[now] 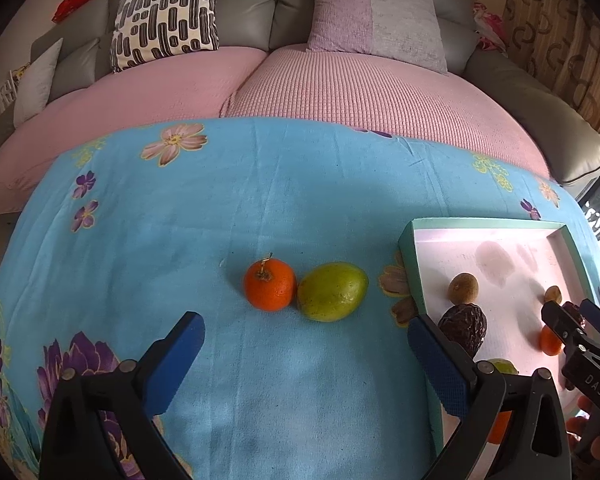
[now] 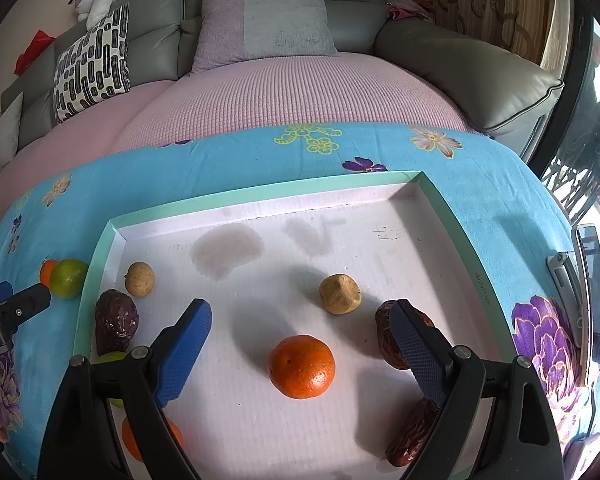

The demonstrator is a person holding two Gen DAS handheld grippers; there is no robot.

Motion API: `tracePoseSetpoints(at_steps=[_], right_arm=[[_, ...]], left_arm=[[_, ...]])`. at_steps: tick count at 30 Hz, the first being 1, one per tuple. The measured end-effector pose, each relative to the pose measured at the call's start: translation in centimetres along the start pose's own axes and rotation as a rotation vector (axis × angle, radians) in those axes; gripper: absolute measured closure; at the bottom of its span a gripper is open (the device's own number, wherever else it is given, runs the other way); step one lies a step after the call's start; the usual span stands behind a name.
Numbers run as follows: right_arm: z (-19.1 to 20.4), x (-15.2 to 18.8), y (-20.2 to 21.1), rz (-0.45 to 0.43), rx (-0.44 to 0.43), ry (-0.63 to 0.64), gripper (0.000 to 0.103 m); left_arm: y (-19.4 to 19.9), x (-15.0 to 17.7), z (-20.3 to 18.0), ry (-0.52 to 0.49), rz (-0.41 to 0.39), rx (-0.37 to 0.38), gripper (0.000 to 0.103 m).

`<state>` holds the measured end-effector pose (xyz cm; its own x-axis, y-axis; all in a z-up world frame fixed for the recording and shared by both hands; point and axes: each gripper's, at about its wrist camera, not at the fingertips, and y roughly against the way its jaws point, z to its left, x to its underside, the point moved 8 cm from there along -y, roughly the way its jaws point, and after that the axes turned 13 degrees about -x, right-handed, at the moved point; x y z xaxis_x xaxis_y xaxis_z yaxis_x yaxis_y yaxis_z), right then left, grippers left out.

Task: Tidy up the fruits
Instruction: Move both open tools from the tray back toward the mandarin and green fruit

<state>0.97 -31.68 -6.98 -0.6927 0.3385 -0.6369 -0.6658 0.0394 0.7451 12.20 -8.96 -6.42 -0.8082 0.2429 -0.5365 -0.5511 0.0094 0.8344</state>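
Both grippers spread, nothing held; fruit split between cloth and tray.

Left gripper (image 1: 306, 344) gapes over the blue cloth (image 1: 220, 200); one tangerine (image 1: 270, 285) touching one green mango (image 1: 333, 291) lies just beyond its fingertips, near the tray's (image 2: 260, 196) left wall. Right gripper (image 2: 300, 328) gapes above the tray, an orange (image 2: 302, 366) between its fingers. Tray count: two oranges, two tan fruits, three dark wrinkled fruits, one green fruit partly hidden.
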Motion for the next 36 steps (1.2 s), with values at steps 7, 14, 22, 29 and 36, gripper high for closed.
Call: tracePoseSetpoints(at_steps=[7, 14, 22, 29, 36], right_arm=[[0.8, -0.2, 0.0, -0.022, -0.010, 0.001, 0.010], [3.2, -0.7, 0.1, -0.041, -0.064, 0.047, 0.010], [5.9, -1.2, 0.5, -0.088, -0.108, 0.102, 0.010], [7.8, -1.0, 0.1, -0.078, -0.145, 0.100, 0.010], [9.6, -0.3, -1.0, -0.038, -0.153, 0.134, 0.011]], left_arm=[[0.1, -0.7, 2.0, 0.030, -0.024, -0.017, 0.000], [0.8, -1.9, 4.8, 0.064, -0.081, -0.063, 0.000], [0.8, -2.6, 7.6, 0.139, -0.089, -0.035, 0.000], [-0.1, -2.5, 8.1, 0.166, -0.052, -0.019, 0.001], [-1.1, -2.2, 9.1, 0.206, -0.018, -0.012, 0.001]])
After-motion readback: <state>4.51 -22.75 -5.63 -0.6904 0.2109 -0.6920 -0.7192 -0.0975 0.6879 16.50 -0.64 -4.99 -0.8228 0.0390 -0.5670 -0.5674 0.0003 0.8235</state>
